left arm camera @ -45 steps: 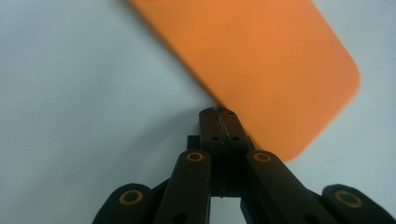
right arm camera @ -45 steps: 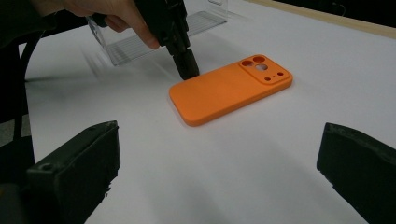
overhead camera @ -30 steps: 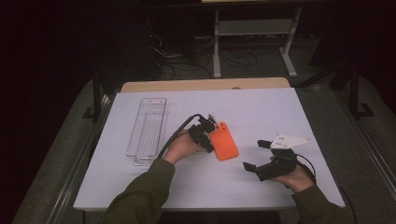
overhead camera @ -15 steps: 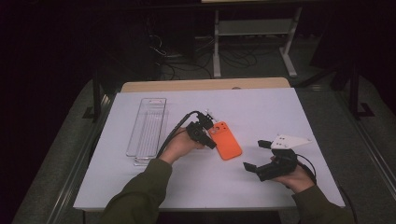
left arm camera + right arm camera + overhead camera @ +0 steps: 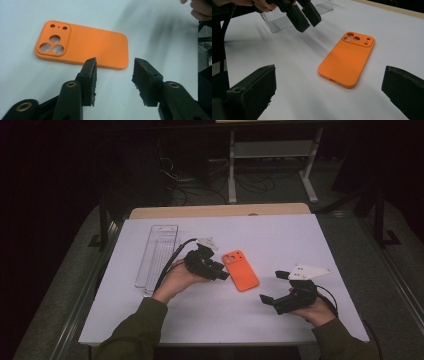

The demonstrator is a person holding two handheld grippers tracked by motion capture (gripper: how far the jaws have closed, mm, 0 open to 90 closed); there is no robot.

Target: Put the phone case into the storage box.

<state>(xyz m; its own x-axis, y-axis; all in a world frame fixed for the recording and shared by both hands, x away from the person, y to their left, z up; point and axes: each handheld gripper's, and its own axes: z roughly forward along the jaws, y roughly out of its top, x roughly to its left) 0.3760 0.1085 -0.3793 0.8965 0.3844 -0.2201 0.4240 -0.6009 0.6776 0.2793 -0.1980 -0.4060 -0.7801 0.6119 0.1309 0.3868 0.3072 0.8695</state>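
An orange phone case (image 5: 240, 270) lies flat on the white table top (image 5: 280, 235), camera cutouts facing up and toward the far side. My left gripper (image 5: 223, 274) hovers just left of it. Its jaws have just been opening and stand apart with nothing between them; in the left gripper view the case (image 5: 82, 45) lies beyond the tips of the left gripper (image 5: 113, 66). My right gripper (image 5: 270, 286) rests open at the front right, a short way from the case (image 5: 348, 61), which lies ahead of its wide-spread jaws (image 5: 329, 75).
A clear plastic tray (image 5: 157, 255) lies lengthwise at the left of the table top, behind my left hand. A wooden edge (image 5: 220, 211) borders the far side. Beyond it, a metal frame (image 5: 270, 165) and cables stand in the dark.
The left gripper has let go of the orange case, opened its jaws and drawn back a little to the left and upward. The case stays flat. The right gripper has kept still.
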